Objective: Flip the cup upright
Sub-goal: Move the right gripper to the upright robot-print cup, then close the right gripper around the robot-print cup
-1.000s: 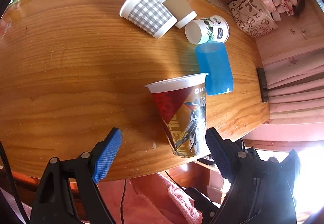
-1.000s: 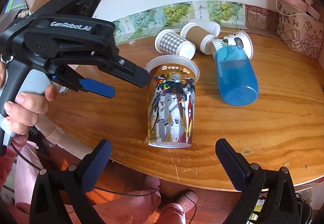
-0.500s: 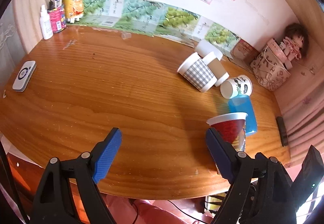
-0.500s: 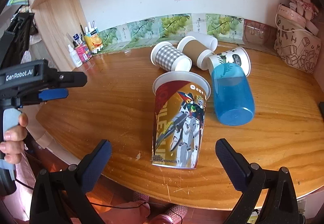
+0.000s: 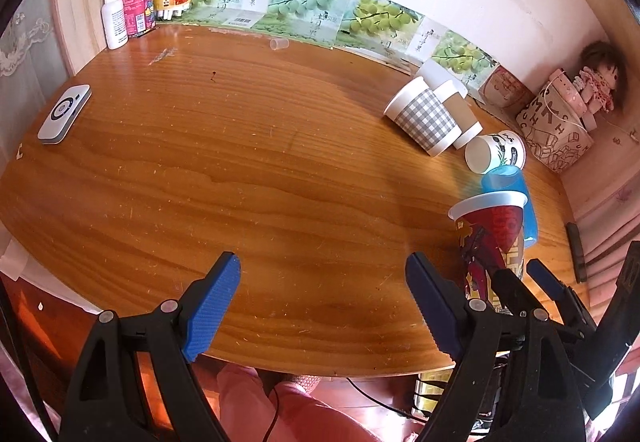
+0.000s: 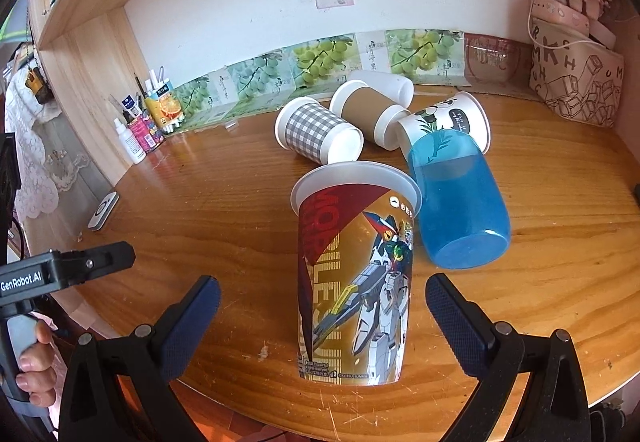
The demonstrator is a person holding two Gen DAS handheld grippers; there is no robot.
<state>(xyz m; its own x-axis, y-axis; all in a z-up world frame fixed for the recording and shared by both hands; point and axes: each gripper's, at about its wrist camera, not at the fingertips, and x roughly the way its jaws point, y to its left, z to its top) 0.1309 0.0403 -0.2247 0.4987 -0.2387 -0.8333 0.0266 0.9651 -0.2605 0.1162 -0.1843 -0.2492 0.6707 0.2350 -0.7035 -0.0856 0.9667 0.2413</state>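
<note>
A tall printed cup (image 6: 354, 278) with a robot picture stands upright near the table's front edge. My right gripper (image 6: 322, 316) is open, its jaws on either side of the cup's lower half without touching. The cup also shows in the left wrist view (image 5: 490, 238) at the right. My left gripper (image 5: 322, 302) is open and empty over the table's front edge, left of the cup. A blue plastic cup (image 6: 456, 198) lies on its side just behind the printed cup.
A checked cup (image 6: 316, 132), a brown-sleeved cup (image 6: 370, 110), a white cup (image 6: 386, 84) and a panda-print cup (image 6: 448, 120) lie on their sides at the back. A white device (image 5: 64, 113) and bottles (image 5: 114, 20) sit at the left. A patterned bag (image 6: 576, 82) stands at the right.
My left gripper has drawn back and swung left, away from the printed cup. My right gripper has come closer, so the upright cup now sits between its jaws.
</note>
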